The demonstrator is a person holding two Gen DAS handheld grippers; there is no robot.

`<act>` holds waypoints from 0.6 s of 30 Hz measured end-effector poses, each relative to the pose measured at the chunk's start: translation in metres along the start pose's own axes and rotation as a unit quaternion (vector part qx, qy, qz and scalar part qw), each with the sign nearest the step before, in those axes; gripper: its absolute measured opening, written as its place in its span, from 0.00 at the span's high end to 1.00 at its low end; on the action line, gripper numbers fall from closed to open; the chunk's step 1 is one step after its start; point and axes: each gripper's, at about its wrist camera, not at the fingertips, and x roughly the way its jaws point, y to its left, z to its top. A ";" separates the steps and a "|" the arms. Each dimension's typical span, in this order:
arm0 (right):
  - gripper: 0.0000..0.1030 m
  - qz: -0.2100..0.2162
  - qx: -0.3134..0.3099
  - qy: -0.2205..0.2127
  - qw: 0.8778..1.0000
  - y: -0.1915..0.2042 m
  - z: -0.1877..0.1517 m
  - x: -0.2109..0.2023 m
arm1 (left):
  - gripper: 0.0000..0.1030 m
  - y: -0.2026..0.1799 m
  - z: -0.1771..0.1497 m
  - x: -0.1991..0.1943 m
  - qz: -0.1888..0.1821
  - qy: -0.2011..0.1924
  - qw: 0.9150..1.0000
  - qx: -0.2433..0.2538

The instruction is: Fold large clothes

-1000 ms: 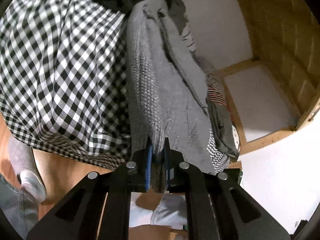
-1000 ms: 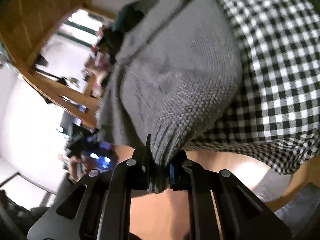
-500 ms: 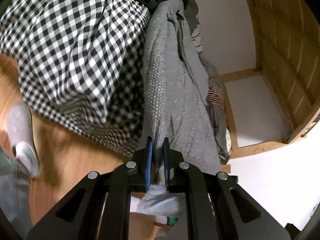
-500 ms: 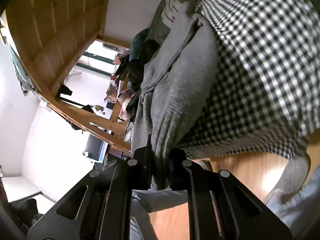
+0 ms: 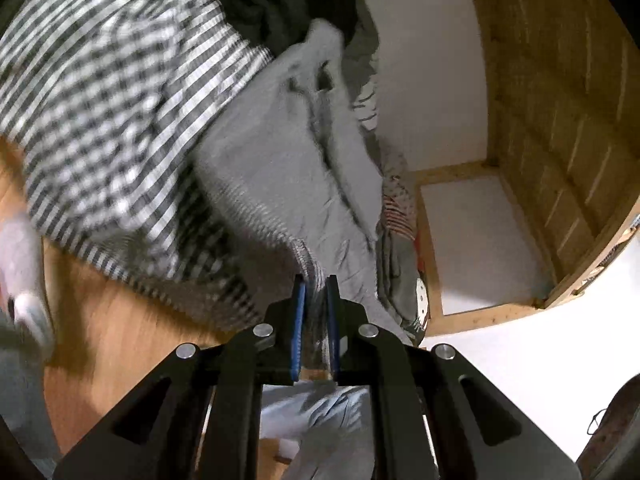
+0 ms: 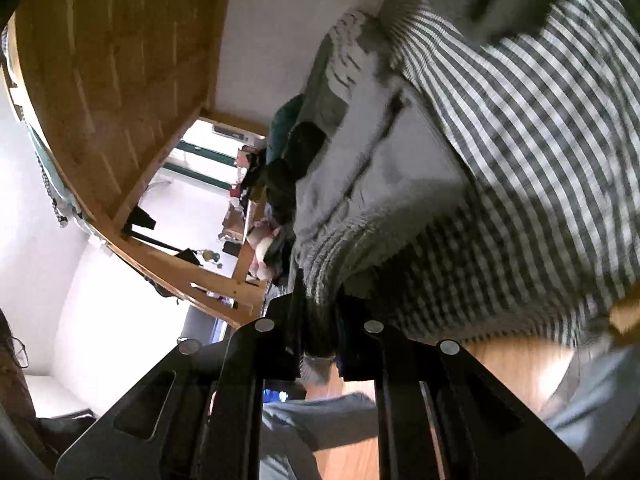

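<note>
Surroundings: a black-and-white checked cloth (image 5: 120,120) is covering the surface the clothes are lying on; what is under it is hidden. It is hanging down over the edge toward the orange-brown wooden floor (image 5: 112,344). A pile of other garments, dark and striped (image 5: 396,216), is lying along the far side next to the white wall (image 5: 420,92). A slatted wooden frame (image 5: 560,120) is arching overhead. A grey-socked foot (image 5: 24,280) is showing at the left edge of the left wrist view, and pale grey trouser legs (image 6: 320,420) are showing below the gripper in the right wrist view. Both views are motion-blurred.

Task item: the grey knitted sweater (image 5: 280,184) is lying on the checked cloth, bunched into long folds, with its ribbed hem reaching over the near edge to both grippers.

Left hand-held gripper (image 5: 316,300): clenched on the ribbed hem of the sweater, blue pads pressing the knit from both sides. It is pointing a little downward toward the pile.

Right hand-held gripper (image 6: 320,312): likewise clamped on a thick ribbed edge of the same sweater (image 6: 380,184), fabric filling the narrow gap between the jaws. It is pointing nearly level, with the checked cloth (image 6: 540,160) filling the right side of its view.
</note>
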 end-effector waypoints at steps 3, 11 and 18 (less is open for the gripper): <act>0.88 -0.004 -0.010 -0.015 1.000 0.006 0.029 0.010 | 0.92 -0.020 0.024 0.002 0.000 -0.009 1.000 0.023; 0.88 -0.016 -0.044 -0.035 0.998 0.023 0.096 0.057 | 0.92 -0.060 0.098 0.028 0.001 -0.020 0.998 0.068; 0.88 -0.023 -0.066 -0.060 0.996 0.049 0.163 0.100 | 0.92 -0.092 0.165 0.054 -0.001 -0.030 0.995 0.095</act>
